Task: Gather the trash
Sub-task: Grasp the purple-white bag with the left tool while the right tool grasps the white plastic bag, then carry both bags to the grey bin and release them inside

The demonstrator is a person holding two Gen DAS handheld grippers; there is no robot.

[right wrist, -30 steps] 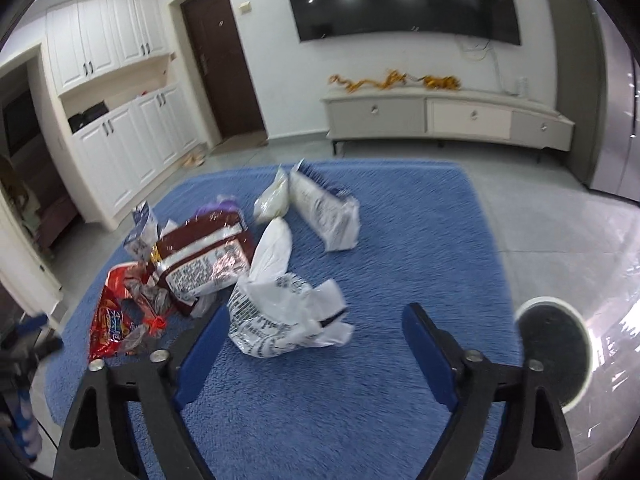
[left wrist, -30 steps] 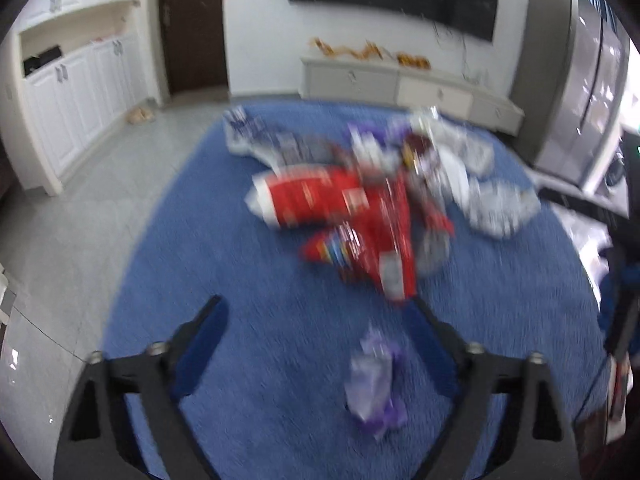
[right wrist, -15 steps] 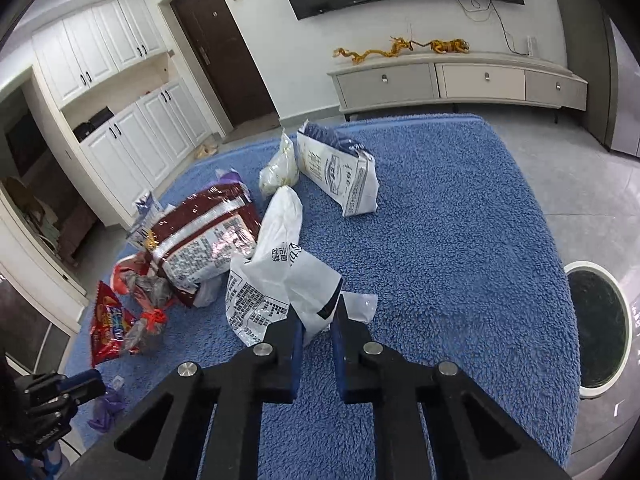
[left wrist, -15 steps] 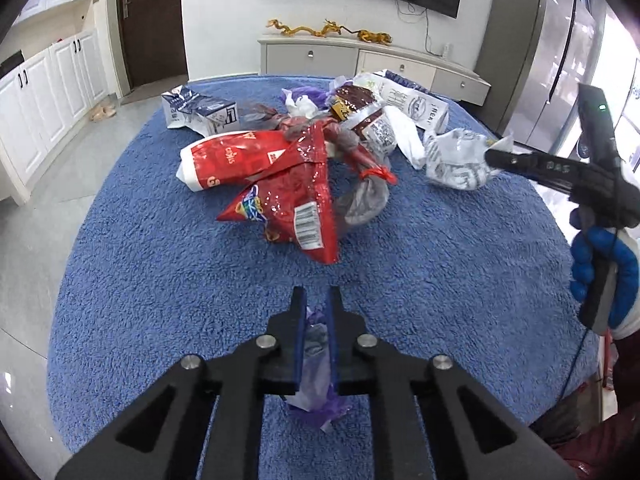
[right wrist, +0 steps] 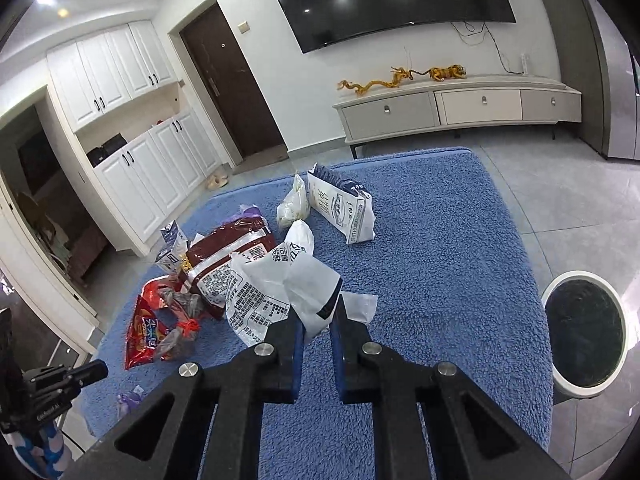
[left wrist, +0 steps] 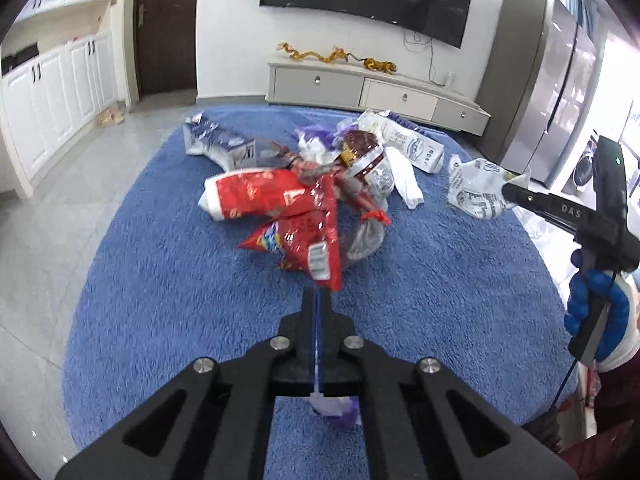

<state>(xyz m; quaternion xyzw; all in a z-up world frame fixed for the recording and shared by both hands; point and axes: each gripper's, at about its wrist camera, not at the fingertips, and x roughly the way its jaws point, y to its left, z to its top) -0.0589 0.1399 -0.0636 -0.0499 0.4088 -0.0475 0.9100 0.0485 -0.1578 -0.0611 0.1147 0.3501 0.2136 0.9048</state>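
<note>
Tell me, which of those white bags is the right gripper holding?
The crumpled white bag covered in black print, pinched by the right gripper. The boxy white bag stands apart, untouched.

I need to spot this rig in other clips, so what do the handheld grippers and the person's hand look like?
Both grippers, the left gripper and the right gripper, are matte black angular linkages with silver round bolts and blue-lined fingers. Seen from the left wrist camera, the right unit carries white "DAS" lettering, a small green light and a thin dark cable hanging from its handle. The right hand wears a blue and white glove.
</note>
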